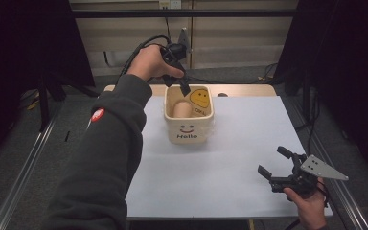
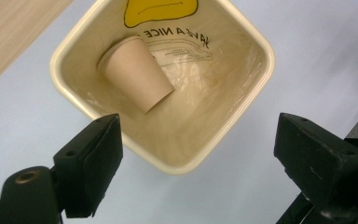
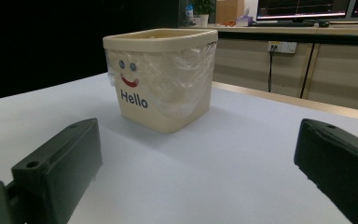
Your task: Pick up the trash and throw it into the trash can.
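**Cup in Bin, Both Grippers Empty**

While the white table (image 1: 230, 177) carries it, the cream bin (image 1: 189, 130) stands lined with plastic. The left gripper (image 1: 184, 89) hangs over its mouth, jaws spread wide, apparently having released. The right gripper (image 1: 274, 163) idles open, well apart. The paper cup (image 2: 137, 74) lies tilted inside the bin.

We see a pale sheet (image 1: 230, 163) covering most of the surface (image 1: 249, 90), with a strip of bare wood along its far edge. Around it the floor (image 1: 38, 143) is grey, crossed by metal rails (image 1: 24, 167) on either side. Dark curtains (image 1: 350, 57) hang at left and right. Beyond the far edge stand beige cabinets (image 3: 270, 65) with a wall socket (image 3: 282, 46); on top of them are monitors (image 3: 303, 8) and a small plant (image 3: 204, 8).
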